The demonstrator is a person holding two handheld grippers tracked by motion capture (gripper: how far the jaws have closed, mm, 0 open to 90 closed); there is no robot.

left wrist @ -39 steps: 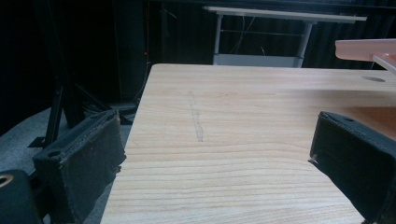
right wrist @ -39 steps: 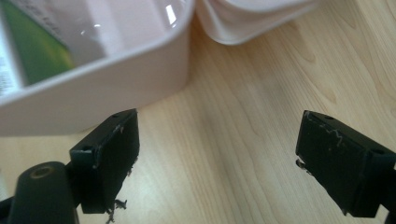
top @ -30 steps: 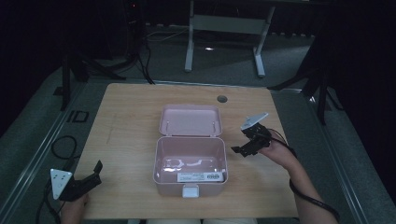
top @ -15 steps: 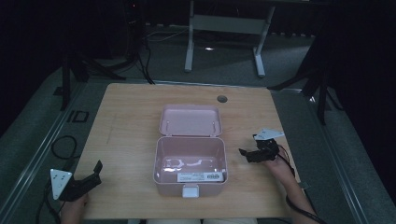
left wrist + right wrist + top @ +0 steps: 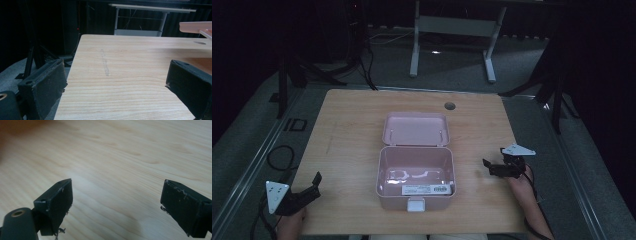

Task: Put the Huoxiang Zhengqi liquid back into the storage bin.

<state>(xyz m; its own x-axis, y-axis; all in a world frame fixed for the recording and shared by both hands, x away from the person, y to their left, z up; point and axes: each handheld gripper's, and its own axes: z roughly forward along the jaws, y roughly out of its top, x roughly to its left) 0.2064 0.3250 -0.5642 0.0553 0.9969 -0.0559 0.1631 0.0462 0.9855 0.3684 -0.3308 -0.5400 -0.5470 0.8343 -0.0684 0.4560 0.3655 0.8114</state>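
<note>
A pink plastic box sits open in the middle of the wooden table, its lid laid back flat behind it; a white label lies inside near the front wall. My right gripper rests low over the table to the right of the box, open, with bare wood between its jaws. My left gripper sits at the table's front left corner, open, nothing between its jaws. An edge of the pink lid shows at the far right of the left gripper view.
A round cable hole is in the table near its back edge. A metal frame and dark stands are on the floor beyond the table. Cables lie on the floor at the left.
My right gripper has drawn back from beside the box's lid toward the front right of the table and come down lower. The left gripper and the box have stayed put.
</note>
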